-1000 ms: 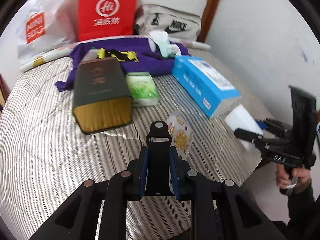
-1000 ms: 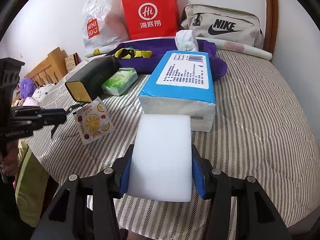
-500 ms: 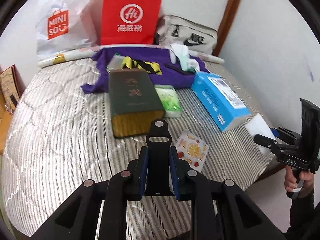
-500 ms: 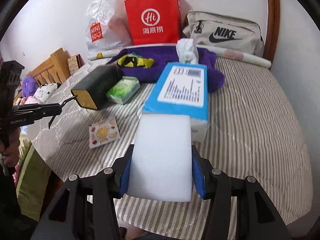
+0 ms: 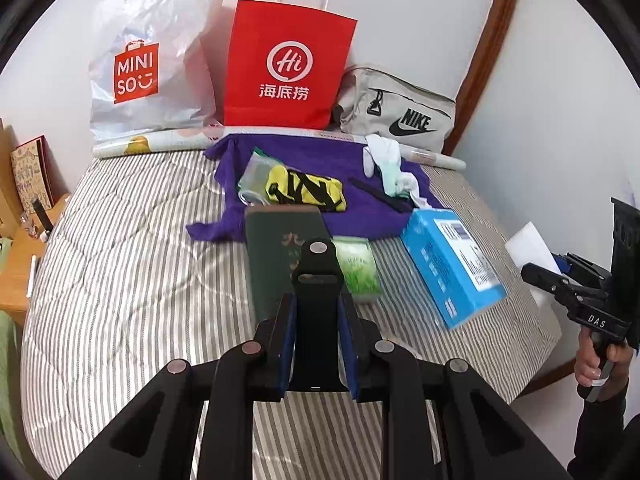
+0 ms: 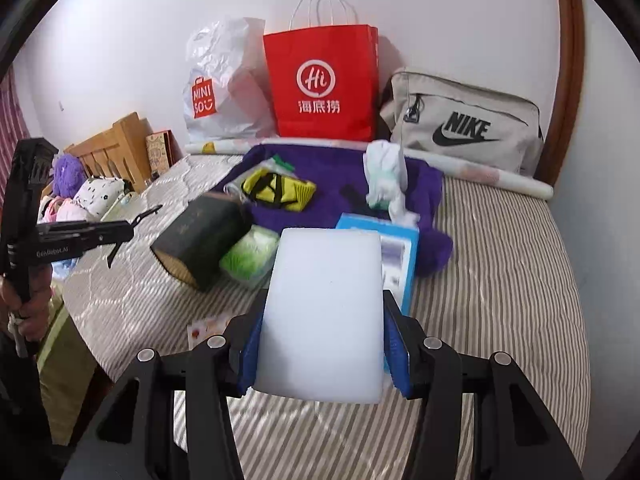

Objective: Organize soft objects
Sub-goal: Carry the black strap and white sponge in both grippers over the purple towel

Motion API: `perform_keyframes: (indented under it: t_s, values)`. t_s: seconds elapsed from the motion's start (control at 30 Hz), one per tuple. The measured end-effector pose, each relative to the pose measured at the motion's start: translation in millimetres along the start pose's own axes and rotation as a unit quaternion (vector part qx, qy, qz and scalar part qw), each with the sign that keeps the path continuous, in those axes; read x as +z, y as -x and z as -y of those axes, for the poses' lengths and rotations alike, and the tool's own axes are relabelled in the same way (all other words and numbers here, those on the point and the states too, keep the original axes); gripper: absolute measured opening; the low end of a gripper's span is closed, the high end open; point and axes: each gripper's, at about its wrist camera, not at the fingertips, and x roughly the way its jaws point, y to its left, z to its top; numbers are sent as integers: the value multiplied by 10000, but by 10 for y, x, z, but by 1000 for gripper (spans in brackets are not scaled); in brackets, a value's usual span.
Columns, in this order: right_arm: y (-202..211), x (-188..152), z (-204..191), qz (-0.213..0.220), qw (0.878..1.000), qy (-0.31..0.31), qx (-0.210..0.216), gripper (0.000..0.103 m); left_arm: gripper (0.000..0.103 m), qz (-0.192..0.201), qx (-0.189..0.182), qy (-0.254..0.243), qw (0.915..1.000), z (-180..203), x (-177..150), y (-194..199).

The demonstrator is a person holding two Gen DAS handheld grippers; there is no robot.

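My right gripper [image 6: 324, 344] is shut on a white foam sponge [image 6: 324, 312], held above the near edge of the striped bed [image 6: 500, 280]; the sponge also shows in the left wrist view [image 5: 530, 246]. My left gripper [image 5: 316, 340] is shut on a flat black strap-like piece [image 5: 317, 304], held above the bed. On the bed lie a blue tissue pack [image 5: 452, 268], a green wipes pack [image 5: 356, 270], a dark green box [image 5: 280, 252], a purple towel [image 5: 320, 184] with a yellow-black pouch [image 5: 306, 192], and white socks [image 5: 394, 170]. A fruit-print sachet [image 6: 206, 326] lies near the front edge.
Against the back wall stand a red paper bag [image 5: 286, 68], a white Miniso bag [image 5: 148, 64] and a beige Nike bag [image 5: 400, 116]. A rolled mat [image 6: 480, 176] lies along the back. A wooden side table [image 5: 20, 248] is on the left; a wall closes the right.
Both grippers have risen and pulled back from the bed, so it looks farther off. The fruit-print sachet has dropped out of the left view. Both grips are unchanged.
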Motion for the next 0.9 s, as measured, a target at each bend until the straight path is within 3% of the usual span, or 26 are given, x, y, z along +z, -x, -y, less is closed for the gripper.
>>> perform_keyframes:
  t_s: [0.57, 0.9]
  values:
    - [-508, 750, 216, 7, 9999, -133, 94, 52, 20, -89, 142, 73, 9998, -194, 699, -410]
    - [-1135, 1090, 363, -372, 9986, -145, 348, 52, 20, -302, 99, 274, 9991, -375, 1130, -852]
